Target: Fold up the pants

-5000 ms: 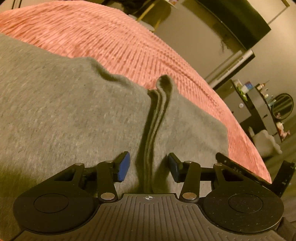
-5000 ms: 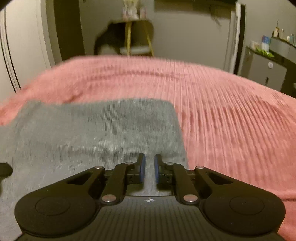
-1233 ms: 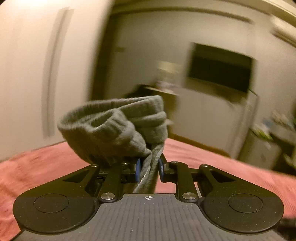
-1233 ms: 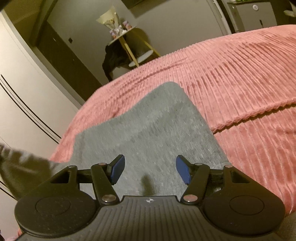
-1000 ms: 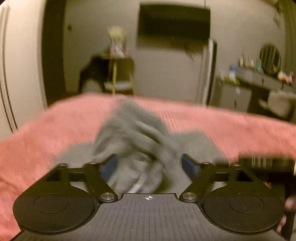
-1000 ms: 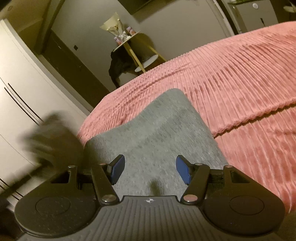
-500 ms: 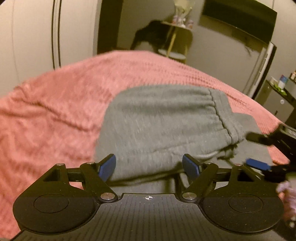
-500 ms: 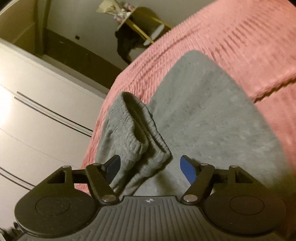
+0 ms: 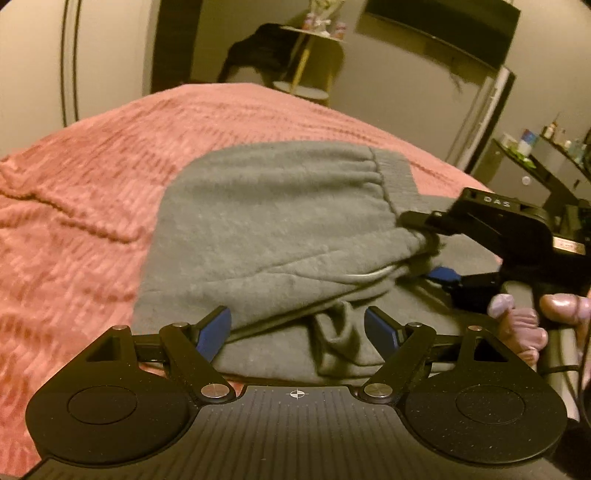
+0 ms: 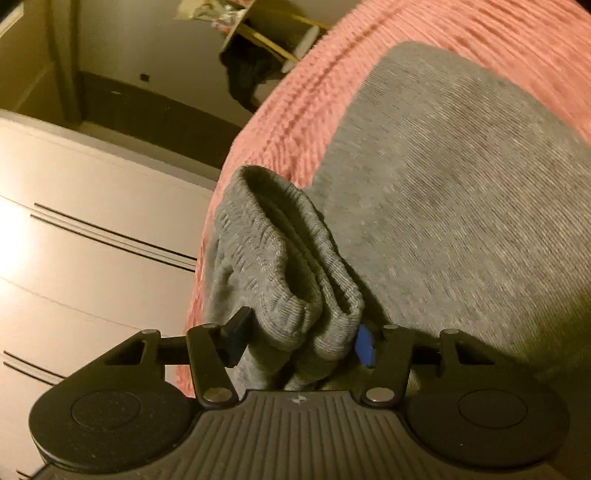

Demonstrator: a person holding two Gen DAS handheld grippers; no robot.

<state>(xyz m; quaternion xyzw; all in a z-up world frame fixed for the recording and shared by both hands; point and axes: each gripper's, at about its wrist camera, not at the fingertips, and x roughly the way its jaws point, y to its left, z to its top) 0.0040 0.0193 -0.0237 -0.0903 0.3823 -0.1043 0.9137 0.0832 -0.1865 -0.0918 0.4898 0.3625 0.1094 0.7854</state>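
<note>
Grey sweatpants [image 9: 280, 221] lie folded on the pink bedspread [image 9: 85, 206], the ribbed waistband end laid over the lower layer. My left gripper [image 9: 299, 328] is open and empty, its blue pads just in front of the near edge of the fold. My right gripper [image 10: 301, 339] has its jaws around the bunched waistband [image 10: 291, 266], pads touching or nearly touching the cloth on both sides. In the left wrist view the right gripper [image 9: 428, 251] reaches in from the right at the waistband corner.
The bedspread [image 10: 461, 33] spreads far and left. White wardrobe doors [image 10: 74, 221] stand left of the bed. A stool with dark cloth [image 9: 291, 55] is beyond it, and a dresser [image 9: 532, 162] with small items at far right.
The left gripper carried the waistband end over, opened and let it drop onto the lower layer. The right gripper has moved in and narrowed its jaws around the waistband.
</note>
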